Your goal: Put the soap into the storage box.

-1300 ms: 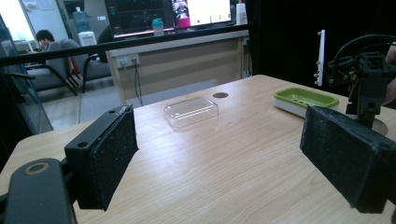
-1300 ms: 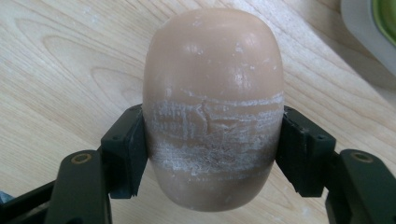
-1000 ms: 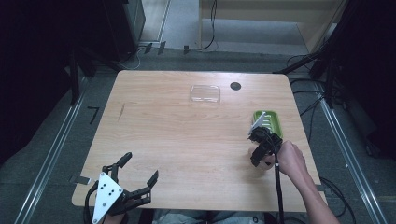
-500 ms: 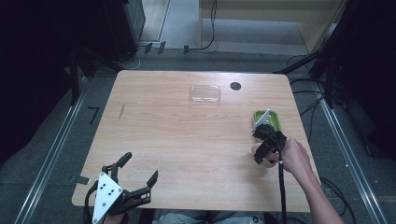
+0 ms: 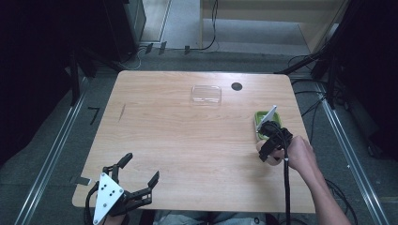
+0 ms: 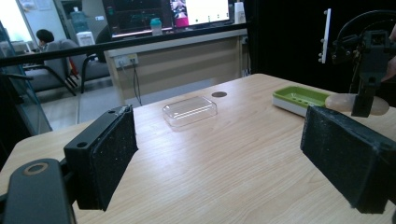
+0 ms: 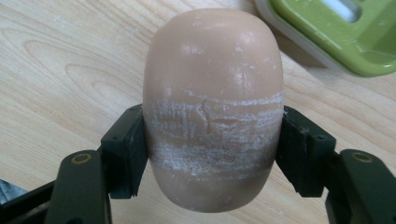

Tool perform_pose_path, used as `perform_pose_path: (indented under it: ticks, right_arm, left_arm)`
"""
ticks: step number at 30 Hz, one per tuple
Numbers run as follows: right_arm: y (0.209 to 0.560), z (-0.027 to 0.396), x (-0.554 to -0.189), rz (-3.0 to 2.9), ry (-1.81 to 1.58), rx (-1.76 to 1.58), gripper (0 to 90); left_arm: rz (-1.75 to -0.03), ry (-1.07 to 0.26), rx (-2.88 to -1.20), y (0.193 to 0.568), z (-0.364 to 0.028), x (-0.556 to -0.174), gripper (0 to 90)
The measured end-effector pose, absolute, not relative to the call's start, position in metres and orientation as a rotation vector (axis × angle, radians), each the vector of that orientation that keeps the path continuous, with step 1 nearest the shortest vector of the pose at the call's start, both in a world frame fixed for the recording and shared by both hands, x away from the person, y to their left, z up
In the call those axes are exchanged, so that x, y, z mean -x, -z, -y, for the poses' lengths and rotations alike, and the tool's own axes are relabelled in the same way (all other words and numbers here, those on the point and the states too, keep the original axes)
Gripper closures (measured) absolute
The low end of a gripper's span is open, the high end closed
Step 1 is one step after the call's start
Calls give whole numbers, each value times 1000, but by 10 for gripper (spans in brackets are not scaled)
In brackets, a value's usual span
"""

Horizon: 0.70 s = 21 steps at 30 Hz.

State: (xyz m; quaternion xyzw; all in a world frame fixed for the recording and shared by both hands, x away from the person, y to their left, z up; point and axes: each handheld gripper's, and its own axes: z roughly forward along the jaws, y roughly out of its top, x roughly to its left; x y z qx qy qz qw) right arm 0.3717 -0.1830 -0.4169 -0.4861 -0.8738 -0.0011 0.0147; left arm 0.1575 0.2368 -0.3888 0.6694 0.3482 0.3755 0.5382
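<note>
Near the right edge of the table [image 5: 187,140], the right tool [image 7: 212,154] has its two black jaws clamped on the sides of a rounded, tan bar of soap [image 7: 212,107], whose waist is scuffed white where the pads bite. Seen from above, the soap [image 5: 264,154] sits just short of the green soap dish [image 5: 259,123], on the person's side of it, with the right hand [image 5: 298,154] behind the tool; whether the bar rests on the wood or hangs just clear of it I cannot tell. Over at the near left corner the left tool [image 5: 141,180] hangs with its jaws wide apart and nothing between them, pointing across the table toward a clear plastic lid [image 6: 190,110] lying well away from the dish. To my eye the step in hand is carrying the gripped soap to the dish. Next it wants a short lift over the dish's rim, lining the bar's long side with the tray, lowering it flat, and only then letting the jaws part
</note>
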Motion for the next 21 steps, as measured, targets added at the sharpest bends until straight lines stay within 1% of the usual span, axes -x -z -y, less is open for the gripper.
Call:
perform_pose_path:
  ticks: [21]
  right_arm:
    - [414, 193, -390, 2689, 2, 1547, 336]
  left_arm:
    - [-835, -896, -1589, 389, -237, -158, 111]
